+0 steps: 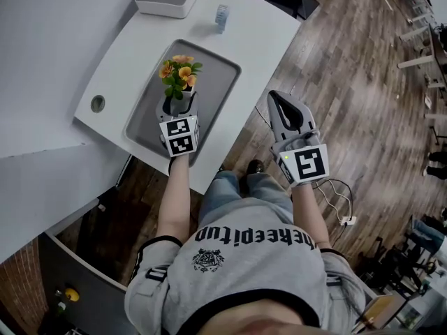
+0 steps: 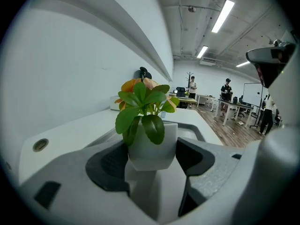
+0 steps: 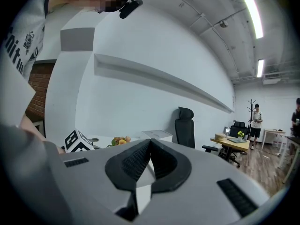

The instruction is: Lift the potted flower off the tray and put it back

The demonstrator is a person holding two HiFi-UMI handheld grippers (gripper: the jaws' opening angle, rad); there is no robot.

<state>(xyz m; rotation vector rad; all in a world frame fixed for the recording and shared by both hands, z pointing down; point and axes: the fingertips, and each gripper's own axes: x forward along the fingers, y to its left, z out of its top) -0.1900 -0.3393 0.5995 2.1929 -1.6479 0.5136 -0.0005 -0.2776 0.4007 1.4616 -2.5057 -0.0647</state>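
Over the gray tray (image 1: 222,75) on the white surface (image 1: 140,54), the left claw (image 1: 179,105) holds the potted flower (image 1: 179,75). Only the left gripper view shows both pads pressing the pot's sides. The right claw (image 1: 282,103) is closed and empty, out past the surface's edge.

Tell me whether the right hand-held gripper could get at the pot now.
Probably not: the left hand-held gripper clasps the pot on both sides, and the right hand-held gripper hangs shut off the table.
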